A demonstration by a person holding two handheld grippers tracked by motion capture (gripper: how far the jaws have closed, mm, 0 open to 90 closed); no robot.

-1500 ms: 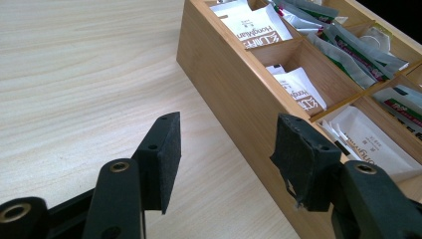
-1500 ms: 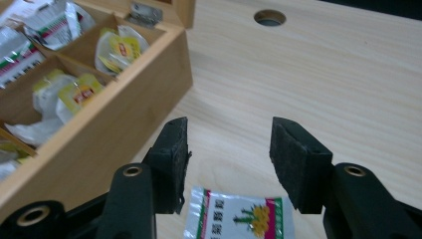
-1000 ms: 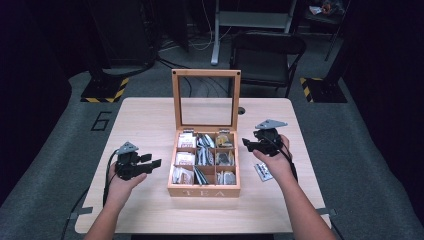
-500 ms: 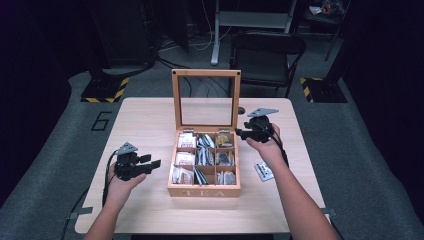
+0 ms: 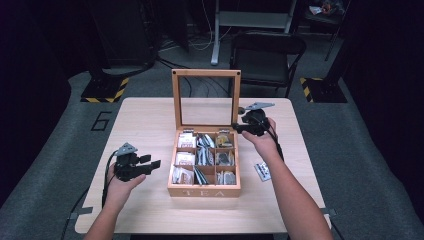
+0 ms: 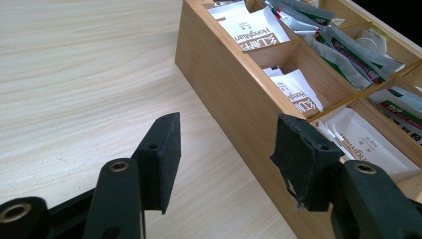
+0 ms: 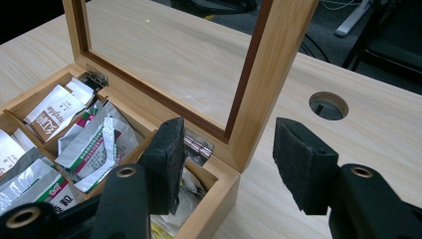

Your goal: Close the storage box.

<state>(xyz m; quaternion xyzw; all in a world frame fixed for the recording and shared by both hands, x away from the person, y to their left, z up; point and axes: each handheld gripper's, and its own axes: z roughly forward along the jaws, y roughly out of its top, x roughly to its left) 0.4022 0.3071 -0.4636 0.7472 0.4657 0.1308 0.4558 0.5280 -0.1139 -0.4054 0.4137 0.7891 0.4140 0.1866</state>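
- Right gripper (image 5: 240,128) first: it hangs at the back right corner of the tea box (image 5: 204,191), jaws apart and gripping nothing. They've just been opening a touch. In the right gripper view the right post of the upright lid (image 5: 176,100) lines up with the gap, but the pads aren't pressing on it.
- My guess is it's lining up to take that post and swing the lid shut on its hinge (image 7: 198,145).
- Left gripper (image 5: 150,163) sits low over the table (image 5: 145,125), just beside the box's left wall, jaws spread and empty. It looks parked there to steady the box, though that's only a guess.
- The box itself sits mid-table, "TEA" on the front, with the glass-paned lid standing straight up at the back.
- Inside is a three-by-three grid. White paper tea bags (image 5: 186,141) fill the left column, silver-green foil packets (image 5: 204,150) are in the middle, and the right column has mixed sachets I can't read.
- One loose sachet (image 5: 262,171) lies on the table right of the box, near the right forearm.
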